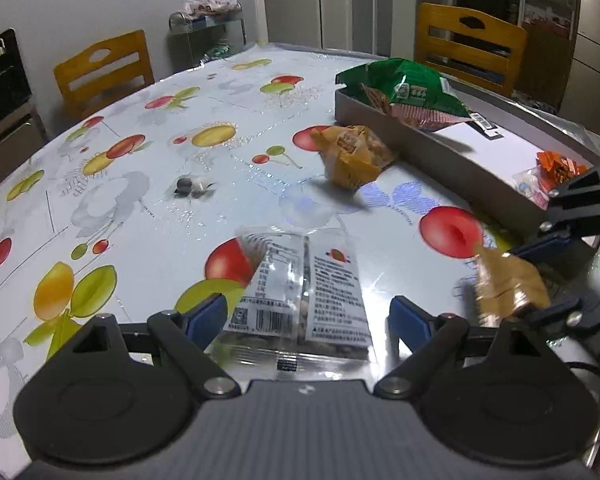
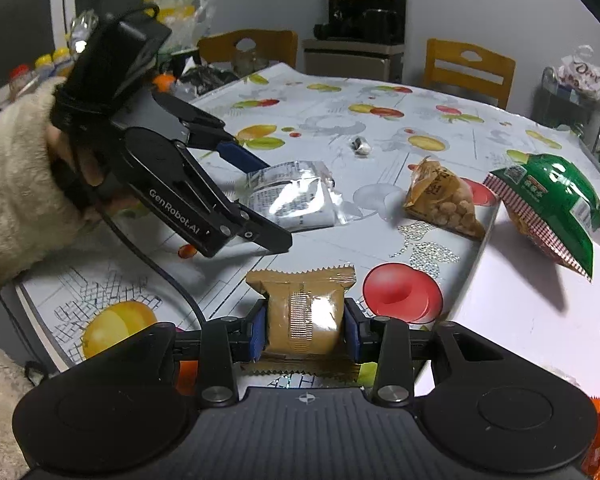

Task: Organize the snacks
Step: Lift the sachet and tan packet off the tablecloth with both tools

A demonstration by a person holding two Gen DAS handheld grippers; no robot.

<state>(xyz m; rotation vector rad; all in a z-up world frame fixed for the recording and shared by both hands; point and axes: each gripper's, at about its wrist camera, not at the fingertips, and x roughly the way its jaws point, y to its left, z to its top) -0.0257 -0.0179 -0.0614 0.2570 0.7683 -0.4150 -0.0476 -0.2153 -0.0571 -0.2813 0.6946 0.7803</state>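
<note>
My left gripper [image 1: 308, 314] stands open, its blue pads on either side of a clear packet [image 1: 300, 300] with a printed label that lies flat on the table; the pads do not touch it. From the right wrist view, the left gripper [image 2: 272, 204] hovers over that clear packet [image 2: 296, 200], held by a hand in a fuzzy sleeve. My right gripper [image 2: 306, 320] is shut on a brown wrapped snack [image 2: 306, 312], lifted just above the table. That right gripper [image 1: 540, 276] and brown snack [image 1: 508, 280] also show at the right edge of the left wrist view.
A grey tray [image 1: 364, 108] [image 2: 520, 300] at the right holds a green bag [image 1: 412, 84] [image 2: 552, 200] and orange packets [image 1: 556, 164]. A tan bag of nuts [image 1: 352, 152] [image 2: 440, 196] lies against its wall. A small wrapped candy [image 1: 190, 186] lies mid-table. Wooden chairs [image 1: 104, 68] stand around.
</note>
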